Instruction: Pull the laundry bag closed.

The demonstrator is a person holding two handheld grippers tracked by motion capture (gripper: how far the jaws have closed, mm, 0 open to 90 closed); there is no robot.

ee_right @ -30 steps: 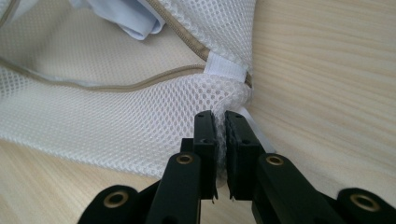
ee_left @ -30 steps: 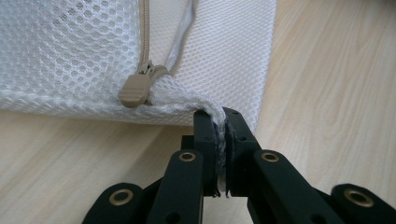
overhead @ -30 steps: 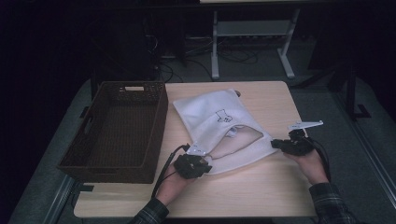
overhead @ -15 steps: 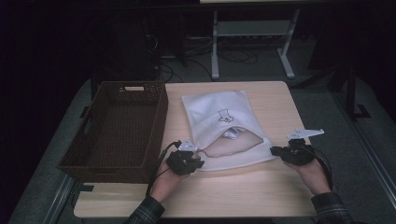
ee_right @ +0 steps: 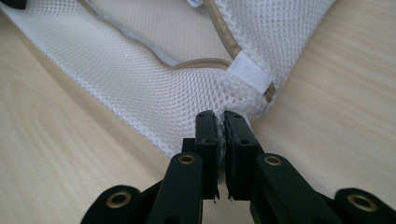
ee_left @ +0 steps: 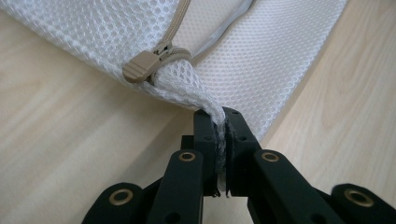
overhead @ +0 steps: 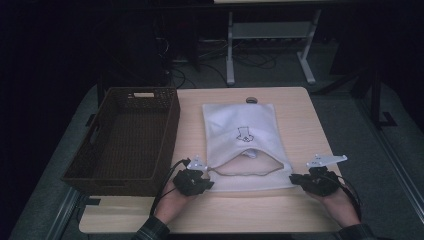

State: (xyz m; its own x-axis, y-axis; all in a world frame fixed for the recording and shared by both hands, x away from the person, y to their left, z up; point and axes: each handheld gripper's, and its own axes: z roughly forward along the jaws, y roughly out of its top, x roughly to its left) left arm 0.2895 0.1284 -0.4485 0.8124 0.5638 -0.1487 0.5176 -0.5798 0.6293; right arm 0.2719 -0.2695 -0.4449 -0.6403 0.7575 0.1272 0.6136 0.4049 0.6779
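Bag [overhead: 242,137] corners are pinched in both shut tongs, left [ee_left: 221,125] and right [ee_right: 220,122]; uneven pulling could slip the thin mesh free.

No lettering, brand or number can be read; the white mesh laundry bag [overhead: 245,140] bears just a small dark printed drawing, too small to make out.

Mesh bag [overhead: 245,145] now squared up, long axis running 12 to 6 o'clock instead of slanted, left gripper [overhead: 200,181] shifted toward 9 o'clock, right gripper [overhead: 300,180] drawn toward 6 o'clock, zippered mouth stretched wider between them
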